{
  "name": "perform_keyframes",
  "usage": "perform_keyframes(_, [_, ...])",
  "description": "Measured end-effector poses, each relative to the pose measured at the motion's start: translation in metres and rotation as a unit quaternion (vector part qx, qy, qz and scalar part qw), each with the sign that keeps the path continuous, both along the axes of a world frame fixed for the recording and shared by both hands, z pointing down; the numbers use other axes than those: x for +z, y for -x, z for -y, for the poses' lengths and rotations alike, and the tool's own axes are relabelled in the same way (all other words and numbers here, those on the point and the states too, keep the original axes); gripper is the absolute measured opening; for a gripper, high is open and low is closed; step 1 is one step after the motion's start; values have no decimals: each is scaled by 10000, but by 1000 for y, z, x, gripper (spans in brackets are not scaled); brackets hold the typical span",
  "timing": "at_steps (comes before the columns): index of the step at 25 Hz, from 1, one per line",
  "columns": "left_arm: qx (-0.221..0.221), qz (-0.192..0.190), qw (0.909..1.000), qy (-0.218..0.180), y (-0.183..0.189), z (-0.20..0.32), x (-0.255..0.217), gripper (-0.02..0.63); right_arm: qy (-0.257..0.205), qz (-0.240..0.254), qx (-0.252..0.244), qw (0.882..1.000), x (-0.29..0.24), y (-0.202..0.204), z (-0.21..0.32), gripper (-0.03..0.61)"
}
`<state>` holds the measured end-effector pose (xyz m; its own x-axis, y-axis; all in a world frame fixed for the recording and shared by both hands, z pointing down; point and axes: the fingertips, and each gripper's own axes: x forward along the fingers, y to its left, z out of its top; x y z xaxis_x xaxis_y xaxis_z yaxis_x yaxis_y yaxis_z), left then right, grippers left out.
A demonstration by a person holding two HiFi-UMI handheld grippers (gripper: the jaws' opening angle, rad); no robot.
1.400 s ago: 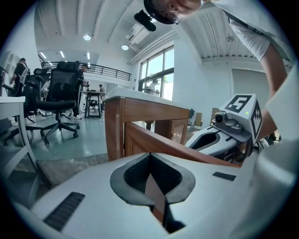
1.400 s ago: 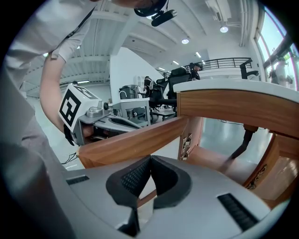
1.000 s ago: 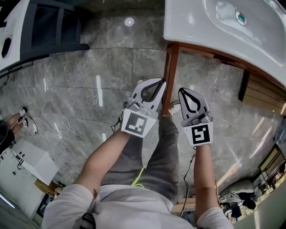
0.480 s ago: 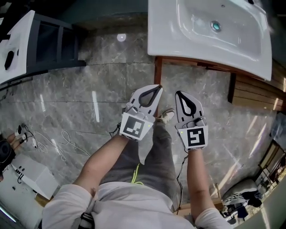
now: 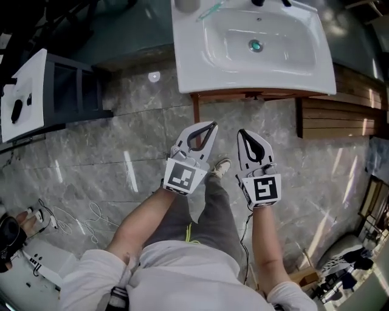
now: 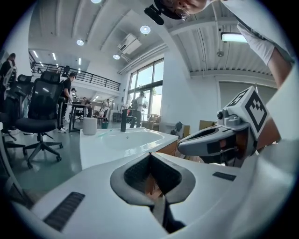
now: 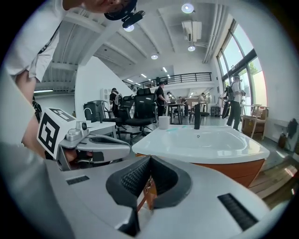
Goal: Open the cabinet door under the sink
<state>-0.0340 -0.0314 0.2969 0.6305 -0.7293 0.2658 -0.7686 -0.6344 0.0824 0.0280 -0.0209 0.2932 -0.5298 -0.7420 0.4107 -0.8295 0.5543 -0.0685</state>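
Washbasin [image 5: 304, 67], white, lies along the top edge of the head view, its drain [image 5: 255, 45] in the middle of the bowl and a pale cup [image 5: 185, 5] at its far left corner; under its near rim runs a thin strip of the brown wooden cabinet [image 5: 243, 94], the rest of its front tucked beneath the basin, so whether it is closed or ajar cannot be told from here; the left gripper [image 5: 213, 125] and the right gripper [image 5: 240, 132] are held side by side above the grey marble floor [image 5: 121, 152], both pointing towards the cabinet, touching neither it nor each other; a shoe [image 5: 221, 165] shows on the floor between them; a dark stand [image 5: 67, 91] with a white top sits well apart at the left edge.

Left gripper view: its two jaws are clenched, the dark pads meeting at the tip with nothing held; beyond the tip the basin's near corner fills the middle ground, with the cabinet's wood just below the rim on the right; the right gripper hangs at the right side, about level; an office chair [image 6: 39, 109] stands at the left, people at desks far behind.

Right gripper view: its jaws are likewise pressed together and empty; the basin sits straight ahead, a black tap [image 7: 196, 116] on its far edge and the cup just left of that; below the near rim the cabinet shows as a smooth orange-brown band, near the jaw tips but apart from them; the left gripper hangs at the left side.
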Motion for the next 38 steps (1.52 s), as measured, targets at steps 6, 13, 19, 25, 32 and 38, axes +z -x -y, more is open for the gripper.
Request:
perform_keyframes(6, [173, -71, 9996, -214, -20, -2, -58, 17, -194, 136, 303, 9993, -54, -22, -5, 31])
perform_keyframes(13, [234, -169, 9983, -509, -35, -4, -129, 17, -314, 269, 658, 9970, -115, -50, -8, 31])
perform_keyframes(19, [254, -271, 9967, -715, -41, -5, -184, 17, -583, 422, 846, 9938, -171, -67, -11, 31])
perform_keyframes(25, [87, -768, 9936, -820, -39, 4, -235, 17, -993, 402, 797, 9910, -227, -75, -4, 31])
perform_keyframes(32, [70, -758, 9913, -1072, -37, 3, -291, 17, -1387, 398, 941, 9851, -277, -96, -4, 31])
perform_keyframes(38, [21, -830, 9869, -1386, -34, 5, -331, 17, -1575, 447, 1007, 9814, -307, -107, -5, 32])
